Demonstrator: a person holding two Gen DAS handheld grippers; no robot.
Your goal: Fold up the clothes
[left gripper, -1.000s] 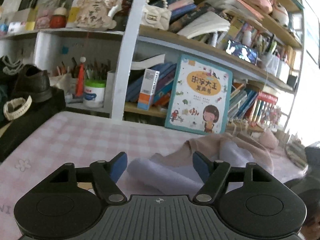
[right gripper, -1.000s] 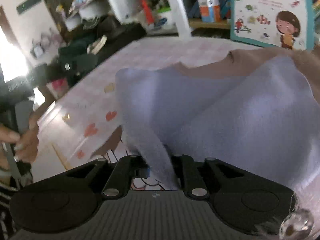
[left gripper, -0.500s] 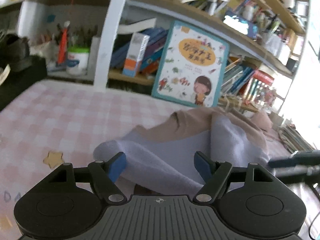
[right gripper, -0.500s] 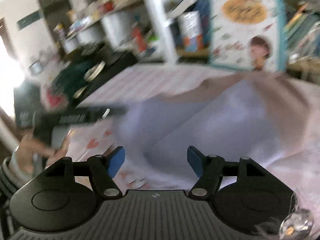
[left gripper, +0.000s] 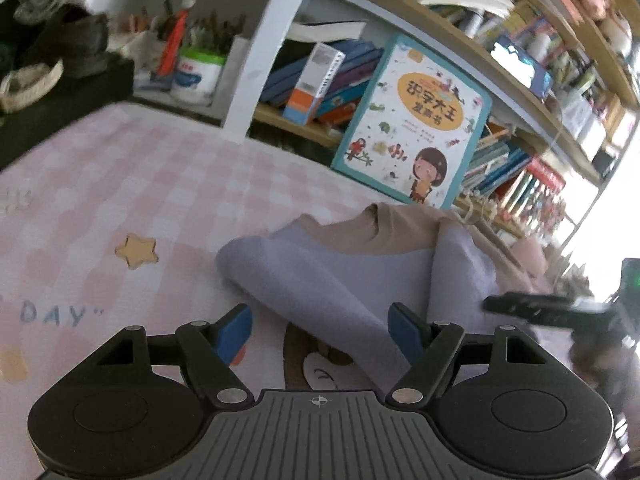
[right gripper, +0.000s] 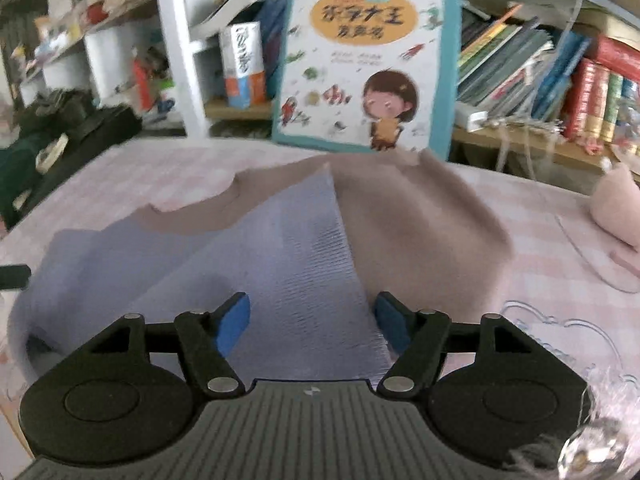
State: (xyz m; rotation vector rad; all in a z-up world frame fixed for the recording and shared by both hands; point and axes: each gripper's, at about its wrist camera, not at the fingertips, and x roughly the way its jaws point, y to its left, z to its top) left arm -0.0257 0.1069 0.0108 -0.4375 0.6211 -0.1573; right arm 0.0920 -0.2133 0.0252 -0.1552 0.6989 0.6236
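Garment (left gripper: 344, 280) for folding, lavender on one face and tan on the other, lies crumpled on the pink checked tablecloth (left gripper: 120, 184) straight ahead of both of your tools. Your left gripper (left gripper: 320, 326) has its blue-padded fingers spread wide, with a lavender fold running down between them and nothing pinched. Your right gripper (right gripper: 310, 322) is likewise spread, its pads flanking a ridge of the lavender cloth (right gripper: 304, 248) without closing on it; the tan layer (right gripper: 420, 216) drapes to the right of that ridge. Behind the cloth, a children's book (left gripper: 416, 124) with a teal border leans upright against the bookshelf (left gripper: 400, 12); its orange title oval carries Chinese characters, and a cartoon girl is drawn below. On the lower shelf, a white tub with a green rim (left gripper: 198, 76) holds a bunch of pencils and pens, its label too blurred for you to read. A white-and-orange box (left gripper: 312, 84) stands among slanted blue books. Printed on the tablecloth you can read "DAY" (left gripper: 54, 314) beside a yellow star (left gripper: 136, 250). A pink cloth item (right gripper: 616, 208) rests at the table's far right.
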